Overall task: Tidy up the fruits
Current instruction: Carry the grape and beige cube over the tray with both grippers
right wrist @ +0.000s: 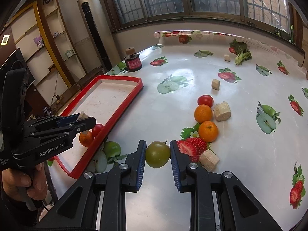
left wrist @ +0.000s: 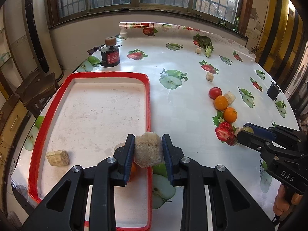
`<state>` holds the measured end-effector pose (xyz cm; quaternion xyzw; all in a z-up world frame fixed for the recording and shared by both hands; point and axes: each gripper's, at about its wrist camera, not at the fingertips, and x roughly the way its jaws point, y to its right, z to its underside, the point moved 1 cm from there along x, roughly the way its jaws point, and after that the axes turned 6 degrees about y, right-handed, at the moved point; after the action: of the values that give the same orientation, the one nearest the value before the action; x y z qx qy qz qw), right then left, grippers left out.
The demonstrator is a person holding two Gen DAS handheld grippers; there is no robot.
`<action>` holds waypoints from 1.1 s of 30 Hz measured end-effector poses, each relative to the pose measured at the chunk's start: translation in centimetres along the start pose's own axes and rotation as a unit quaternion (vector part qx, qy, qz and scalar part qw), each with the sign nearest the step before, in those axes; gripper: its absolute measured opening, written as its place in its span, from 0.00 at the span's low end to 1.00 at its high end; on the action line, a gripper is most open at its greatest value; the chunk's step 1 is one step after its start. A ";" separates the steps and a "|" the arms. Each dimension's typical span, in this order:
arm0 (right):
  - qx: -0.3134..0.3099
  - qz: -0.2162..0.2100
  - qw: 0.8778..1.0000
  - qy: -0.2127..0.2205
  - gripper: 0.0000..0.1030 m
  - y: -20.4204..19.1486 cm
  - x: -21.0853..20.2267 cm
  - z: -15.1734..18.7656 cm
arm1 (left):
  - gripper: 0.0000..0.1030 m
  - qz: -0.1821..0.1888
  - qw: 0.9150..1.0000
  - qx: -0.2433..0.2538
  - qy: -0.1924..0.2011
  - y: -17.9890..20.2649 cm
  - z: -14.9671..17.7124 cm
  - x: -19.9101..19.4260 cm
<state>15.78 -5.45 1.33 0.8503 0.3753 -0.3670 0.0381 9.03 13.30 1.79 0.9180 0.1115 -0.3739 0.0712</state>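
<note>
Green-skinned, round & smooth, the small fruit point(right wrist: 157, 154) is clamped between the right tongs point(right wrist: 158, 158) at its widest girth, just above the surface point(right wrist: 173, 88) near a printed strawberry. It is judged light but slippery & easily bruised, so a grip across the equator w/ gentle pressure is best; anything off-centre could let it squirt out.

The left tongs point(left wrist: 148, 150) are closed on a pale fibrous chunk point(left wrist: 147, 149), held over the near right rim of the red-edged tray point(left wrist: 148, 96). That chunk looks dry, stiff & very light, w/ a rough face that gives good friction, so it can be taken by its flat sides.

In the tray are seen another tan chunk point(left wrist: 58, 157), an orange point(right wrist: 86, 138) & a red tomato point(right wrist: 97, 129).

Left on the surface, well apart from the tray: a tomato point(right wrist: 205, 100), two oranges point(right wrist: 203, 113) point(right wrist: 208, 131), plus more chunks beside them. The oranges are judged firmer & heavier, best gripped at mid-height.
</note>
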 end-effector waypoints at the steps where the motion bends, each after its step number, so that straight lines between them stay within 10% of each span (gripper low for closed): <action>1: -0.003 -0.003 1.000 0.000 0.25 -0.4 0.1 -0.2 | 0.25 -0.003 1.000 -0.002 0.001 -0.3 0.0 0.0; 33: -0.044 -0.066 0.997 -0.015 0.24 -8.4 5.8 -3.0 | 0.25 -0.055 0.996 -0.067 0.002 -9.7 -0.2 0.1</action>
<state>14.59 5.11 1.43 0.8157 0.4459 -0.3641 0.0567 6.71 22.76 1.34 0.9044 0.1868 -0.3670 0.1120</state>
